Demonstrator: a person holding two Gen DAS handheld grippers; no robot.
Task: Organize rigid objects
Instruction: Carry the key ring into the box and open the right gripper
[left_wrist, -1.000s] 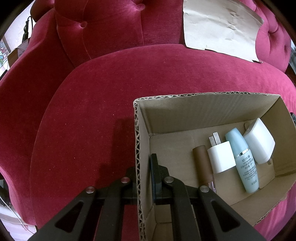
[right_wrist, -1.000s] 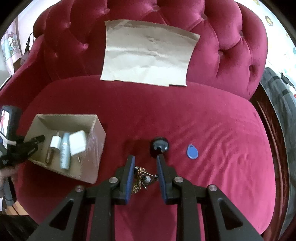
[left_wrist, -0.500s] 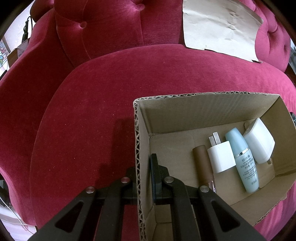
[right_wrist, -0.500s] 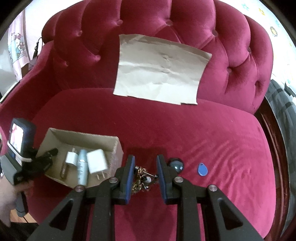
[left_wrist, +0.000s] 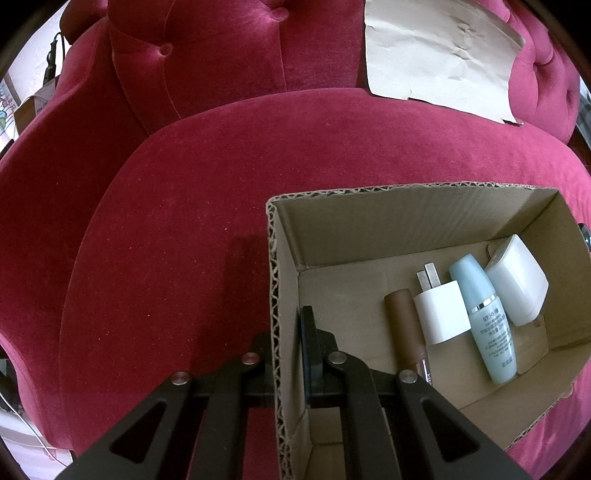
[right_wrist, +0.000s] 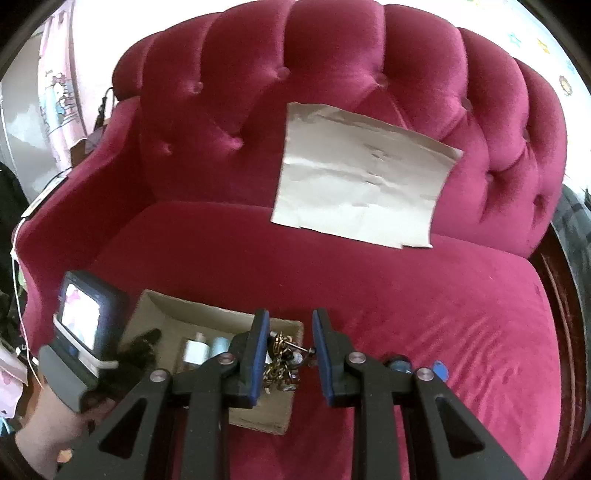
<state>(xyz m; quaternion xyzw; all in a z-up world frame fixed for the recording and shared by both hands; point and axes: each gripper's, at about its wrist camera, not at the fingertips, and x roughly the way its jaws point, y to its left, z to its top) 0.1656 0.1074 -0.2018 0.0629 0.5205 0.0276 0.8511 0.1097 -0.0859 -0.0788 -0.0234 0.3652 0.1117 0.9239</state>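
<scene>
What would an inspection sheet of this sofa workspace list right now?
Surface: red velvet sofa seat.
Job's things: cardboard box holds brown tube, white plug, pale blue bottle and white adapter. The key bunch appears over the box's right end. A dark round object and a blue tag lie on the seat.
Clutter: brown paper sheet against the backrest.
Grippers: left gripper fingers clamp the box wall; right gripper holds the key bunch.
Cables: white cable beside the armrest.
Surroundings: cartoon-print curtain.
</scene>
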